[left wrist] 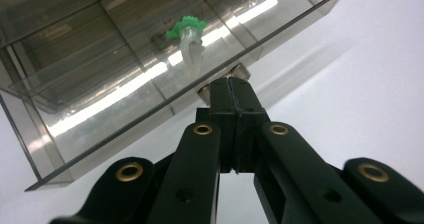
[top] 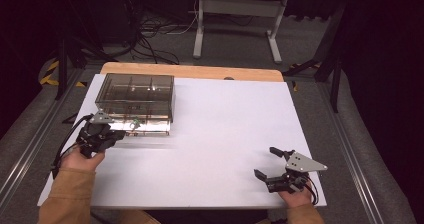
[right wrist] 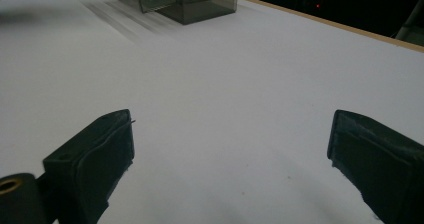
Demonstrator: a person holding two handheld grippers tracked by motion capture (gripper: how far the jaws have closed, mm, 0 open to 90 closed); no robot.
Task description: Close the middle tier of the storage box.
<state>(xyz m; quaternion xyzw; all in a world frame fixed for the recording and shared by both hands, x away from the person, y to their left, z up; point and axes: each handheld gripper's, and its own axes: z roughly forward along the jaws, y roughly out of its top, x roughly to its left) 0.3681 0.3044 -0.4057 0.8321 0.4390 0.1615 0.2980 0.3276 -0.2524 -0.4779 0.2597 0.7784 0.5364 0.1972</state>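
Left gripper (left wrist: 231,91) clenched on the small metal knob (left wrist: 243,74) of a smoky clear plastic drawer (left wrist: 125,84), knob mostly hidden; right gripper (top: 272,163) released over bare white table (top: 225,129).

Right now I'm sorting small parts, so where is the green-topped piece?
The green-topped piece lies inside the pulled-out clear drawer at the table's far left, just beyond the shut left gripper at the drawer's front.

The organizer box (top: 135,96) looks like smoky clear plastic, glossy, its drawer (left wrist: 150,84) mirroring light streaks. Beneath the box, the table (top: 225,134) shows a matt white smooth sheet over pale wood. Beside the drawer, the left gripper (left wrist: 231,91) is matt black plastic with brass-coloured rivets.
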